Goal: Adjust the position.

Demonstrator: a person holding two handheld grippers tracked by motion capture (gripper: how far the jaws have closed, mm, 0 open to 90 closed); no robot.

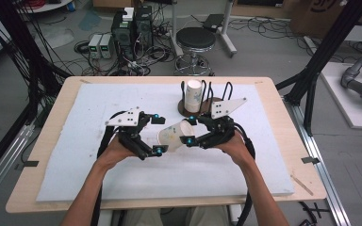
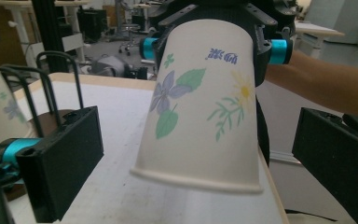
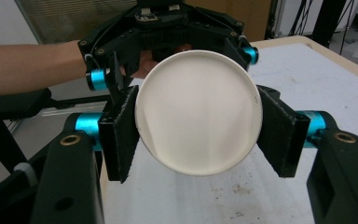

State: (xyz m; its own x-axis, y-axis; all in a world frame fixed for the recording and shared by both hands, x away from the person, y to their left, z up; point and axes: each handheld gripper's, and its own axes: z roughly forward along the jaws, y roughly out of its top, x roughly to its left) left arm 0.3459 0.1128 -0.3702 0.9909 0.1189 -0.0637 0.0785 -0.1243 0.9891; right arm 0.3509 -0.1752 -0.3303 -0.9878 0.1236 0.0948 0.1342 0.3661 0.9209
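Paper cup (image 1: 175, 133), white with printed flowers and leaves, lies on its side in the air just above the white foam mat (image 1: 99, 179) near the middle of the desk (image 1: 47, 141). In the high view its open rim points toward about 8 o'clock and its base toward 2 o'clock. The right gripper (image 1: 190, 130) is clamped on the cup's base end, one jaw on each side of the wall; the right gripper view looks straight at the cup's round bottom (image 3: 198, 112), with both black pads pressed against it at 3 and 9 o'clock.

The left gripper (image 1: 155, 133) sits at the cup's rim end, its jaws spread wide. In the left gripper view its pads stand well apart from the cup wall (image 2: 200, 107) on either side, touching nothing, and the rim hangs between them.

A second paper cup (image 1: 194, 95) with the same print stands upside down on a round brown rack (image 1: 184, 109) with black wire loops, at about 12 o'clock from the held cup. Beyond the desk, a black round stool (image 1: 196, 40) stands on the floor among cables and boxed equipment (image 1: 132, 28).
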